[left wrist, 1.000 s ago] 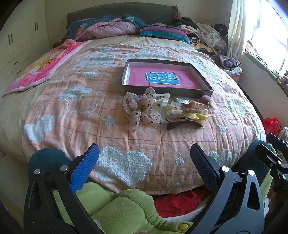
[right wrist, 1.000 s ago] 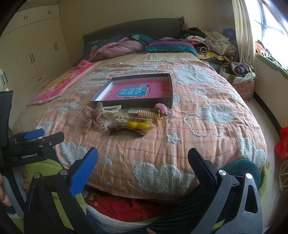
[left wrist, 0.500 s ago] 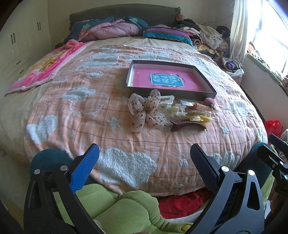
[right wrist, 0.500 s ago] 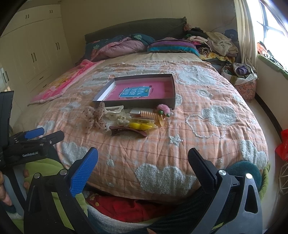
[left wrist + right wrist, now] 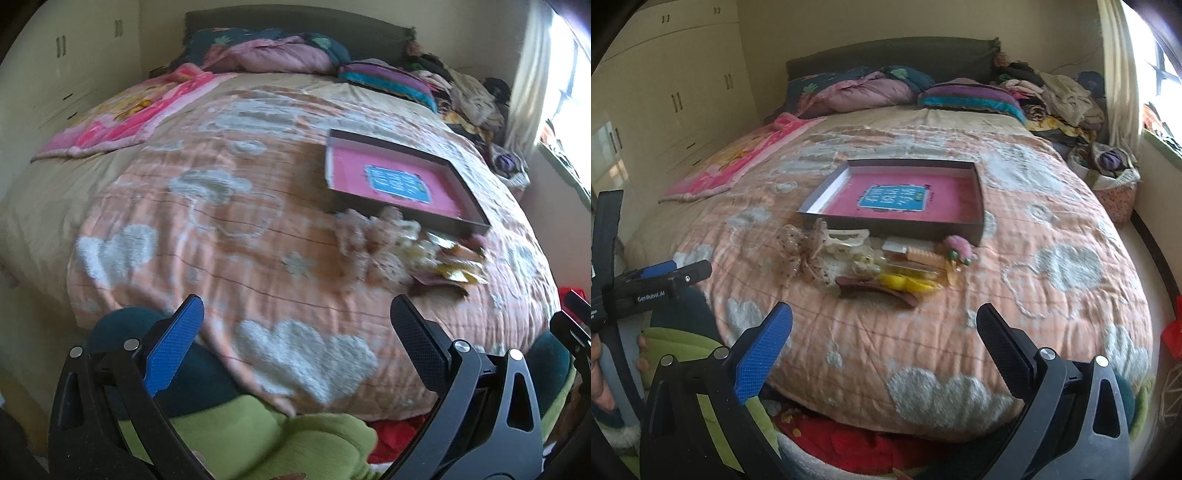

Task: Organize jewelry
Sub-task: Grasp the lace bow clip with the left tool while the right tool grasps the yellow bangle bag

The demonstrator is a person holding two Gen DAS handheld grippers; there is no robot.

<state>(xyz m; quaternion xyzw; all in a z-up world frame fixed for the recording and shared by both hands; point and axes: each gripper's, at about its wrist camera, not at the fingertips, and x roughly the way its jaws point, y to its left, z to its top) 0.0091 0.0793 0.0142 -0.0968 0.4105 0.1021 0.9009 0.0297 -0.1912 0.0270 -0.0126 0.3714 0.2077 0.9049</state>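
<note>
Both my hand-held grippers, left [image 5: 295, 325] and right [image 5: 882, 328], hang wide open and empty over the bed [image 5: 1052, 229] edge, hair clips [image 5: 879, 262] heaped ahead, touching the pink tray's [image 5: 977, 206] near wall.

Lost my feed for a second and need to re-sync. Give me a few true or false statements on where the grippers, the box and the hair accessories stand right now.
1. Both grippers are open and hold nothing. True: the left gripper and right gripper have their jaws spread wide, short of the pile.
2. The box already holds several clips. False: only its pink lining with a blue label shows inside.
3. The hair accessories lie on the bedspread just in front of the box. True.
4. The dark red clip is the item farthest from the grippers. False: it lies at the near edge of the pile.
5. The beige dotted bow sits at the pile's left end. True.
</note>
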